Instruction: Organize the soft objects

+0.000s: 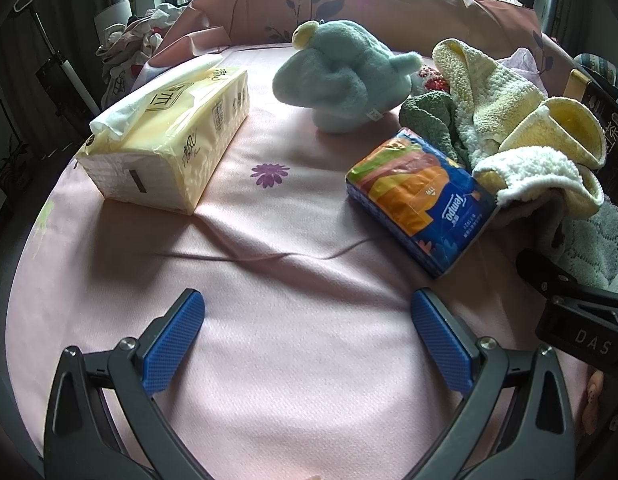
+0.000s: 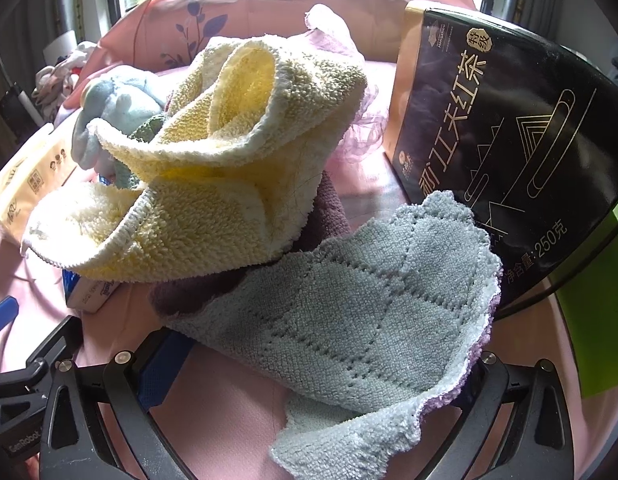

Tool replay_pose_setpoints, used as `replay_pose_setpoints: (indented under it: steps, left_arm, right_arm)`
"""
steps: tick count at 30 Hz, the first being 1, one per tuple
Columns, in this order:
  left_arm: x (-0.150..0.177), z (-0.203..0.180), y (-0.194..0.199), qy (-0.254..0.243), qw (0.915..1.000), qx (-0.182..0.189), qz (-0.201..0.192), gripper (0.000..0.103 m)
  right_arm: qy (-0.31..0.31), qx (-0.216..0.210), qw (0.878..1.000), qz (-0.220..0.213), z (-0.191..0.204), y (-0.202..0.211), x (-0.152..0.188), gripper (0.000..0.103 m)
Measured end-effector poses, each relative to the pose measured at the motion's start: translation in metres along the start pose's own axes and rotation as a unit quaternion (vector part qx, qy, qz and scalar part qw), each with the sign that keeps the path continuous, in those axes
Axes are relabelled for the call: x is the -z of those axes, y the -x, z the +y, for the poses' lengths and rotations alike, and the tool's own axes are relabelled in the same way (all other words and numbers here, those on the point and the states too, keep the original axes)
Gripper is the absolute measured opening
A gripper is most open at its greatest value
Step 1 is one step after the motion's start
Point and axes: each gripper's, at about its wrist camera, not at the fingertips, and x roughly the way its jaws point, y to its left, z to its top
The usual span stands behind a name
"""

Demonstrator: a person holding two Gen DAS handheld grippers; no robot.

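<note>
Two grippers work over a pink bedsheet (image 1: 293,320) strewn with soft things. The left gripper (image 1: 307,316) hovers with its blue pads spread wide and nothing between them, over bare sheet. The right gripper (image 2: 309,368) is far nearer the cloth pile: a pale grey-blue quilted microfibre cloth (image 2: 349,304) drapes across the gap between its fingers, long axis running from the lower middle up toward the right, though the cloth hides the right pad, so I cannot tell whether the fingers have closed on it. Touching it from behind lies a crumpled cream-yellow terry towel (image 2: 213,168), over a dark purple cloth (image 2: 325,216). A black tea box (image 2: 505,120) stands upright just right of the pile; no open container shows. Left of the pile sit a blue-and-orange tissue packet (image 1: 421,196), a teal plush toy (image 1: 341,76) and a yellow soft-pack of tissues (image 1: 169,136).
</note>
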Motion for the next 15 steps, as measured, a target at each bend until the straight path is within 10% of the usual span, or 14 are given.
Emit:
replay_pose_setpoints:
  steps: [7, 15]
  left_arm:
    - [0.003, 0.002, 0.020, -0.020, 0.9997, -0.004, -0.012, 0.102]
    - [-0.006, 0.035, 0.084, 0.069, 0.9861, 0.099, -0.115, 0.101]
  right_arm:
    - [-0.001, -0.031, 0.999, -0.026, -0.017, 0.032, 0.004, 0.103]
    - [-0.039, -0.131, 0.987, -0.087, -0.044, 0.106, -0.027, 0.103]
